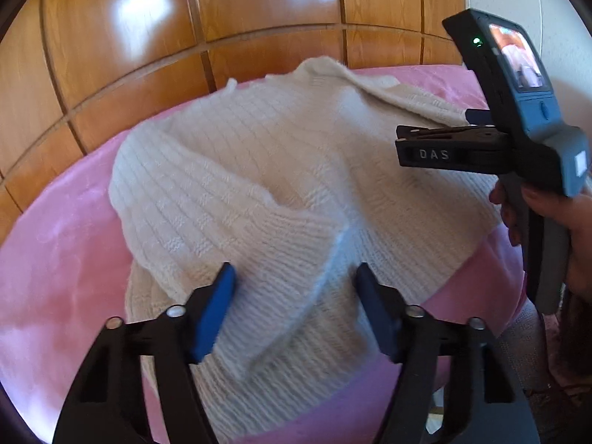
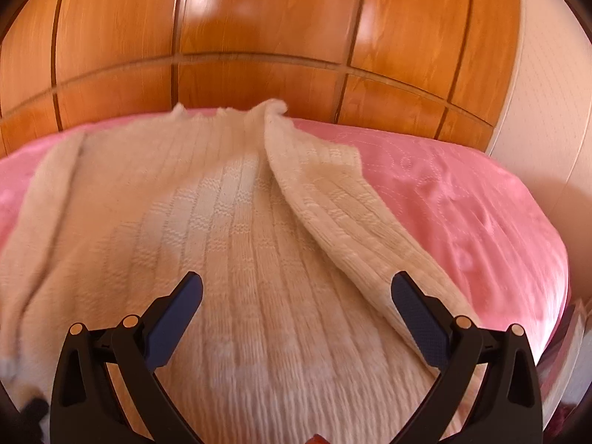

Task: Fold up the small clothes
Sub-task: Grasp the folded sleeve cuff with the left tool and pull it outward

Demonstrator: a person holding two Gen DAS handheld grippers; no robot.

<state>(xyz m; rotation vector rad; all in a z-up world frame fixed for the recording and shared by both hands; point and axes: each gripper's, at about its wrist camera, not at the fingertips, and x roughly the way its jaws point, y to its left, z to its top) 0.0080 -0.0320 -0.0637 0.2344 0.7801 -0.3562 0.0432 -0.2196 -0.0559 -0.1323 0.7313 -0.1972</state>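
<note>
Cream knit sweater (image 2: pixel 229 229) lies on pink bed (image 2: pixel 462 199); both sleeves already laid inward over the body, final body fold looks left. Left claw (image 1: pixel 292 296) wide open, empty, over hem at 6 o'clock. Right claw (image 2: pixel 296 314) wide open, empty. Right claw's side reads "DAS".

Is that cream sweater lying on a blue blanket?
No, the cream sweater lies on a pink blanket, in front of the wooden panels.
</note>
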